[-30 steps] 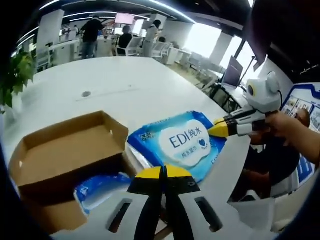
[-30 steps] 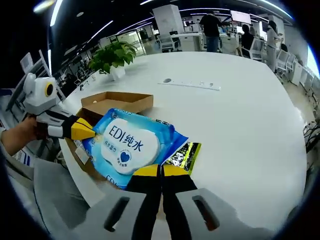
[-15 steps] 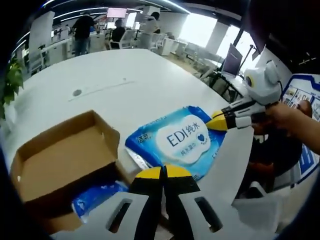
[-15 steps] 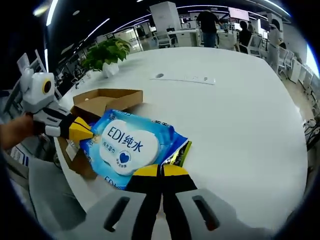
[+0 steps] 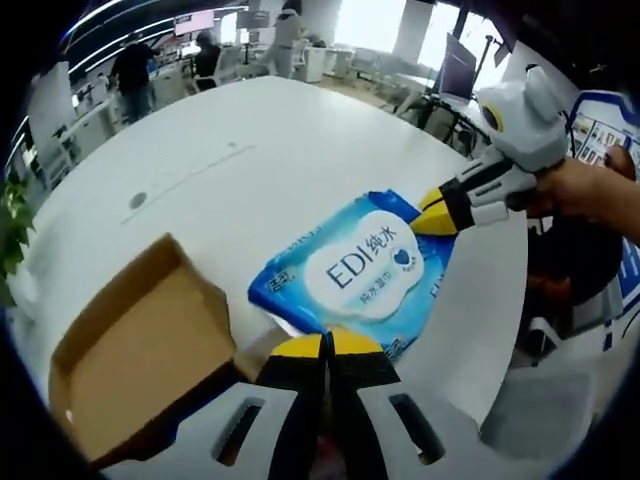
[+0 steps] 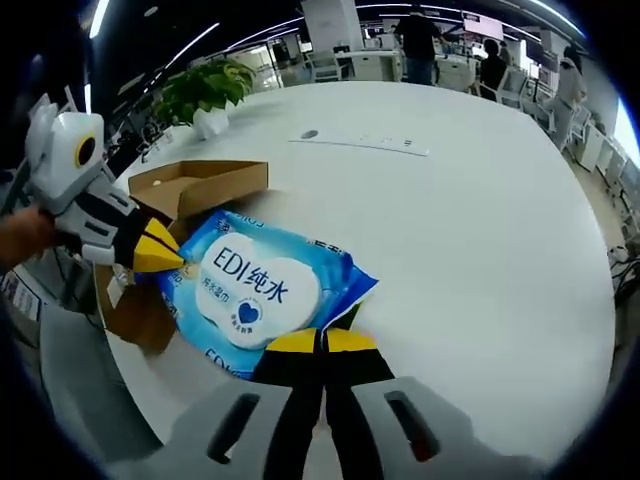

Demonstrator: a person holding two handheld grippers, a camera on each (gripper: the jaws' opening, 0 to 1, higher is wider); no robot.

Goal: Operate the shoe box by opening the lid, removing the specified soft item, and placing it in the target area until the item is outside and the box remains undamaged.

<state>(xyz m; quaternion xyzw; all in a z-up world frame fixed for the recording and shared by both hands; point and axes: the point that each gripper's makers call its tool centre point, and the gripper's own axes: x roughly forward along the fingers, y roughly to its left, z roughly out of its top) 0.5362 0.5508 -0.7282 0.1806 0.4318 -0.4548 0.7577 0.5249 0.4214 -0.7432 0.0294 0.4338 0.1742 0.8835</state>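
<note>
Wet-wipe pack (image 5: 362,271), blue with a white label reading "EDI", is stretched between the two grippers above the white table (image 5: 250,160), outside the cardboard shoe box (image 5: 135,355).

In the left gripper view, the left gripper (image 5: 325,345) rises from 6 o'clock with its yellow-tipped jaws pressed together on the pack's near edge. From there the pack runs toward 1 o'clock, where the right gripper (image 5: 432,217) comes in from 2 o'clock, its yellow tips pinched on the far corner; a hand (image 5: 590,190) grips it at 3 o'clock. The open box sits at 8 o'clock from the left gripper, its brown inside facing up, just beside the pack.

In the right gripper view, the right gripper (image 6: 323,343) stands at 6 o'clock, jaws closed on the pack (image 6: 255,290) at its edge. The pack spreads toward 10 o'clock, and the left gripper (image 6: 160,255) clamps its opposite end from 9 o'clock. Beyond that end lies the box (image 6: 195,185), at 10 o'clock. Farther off, at 11 o'clock, a potted plant (image 6: 205,90) stands on the table (image 6: 470,230), and people (image 6: 420,40) are at desks at 12 o'clock.
</note>
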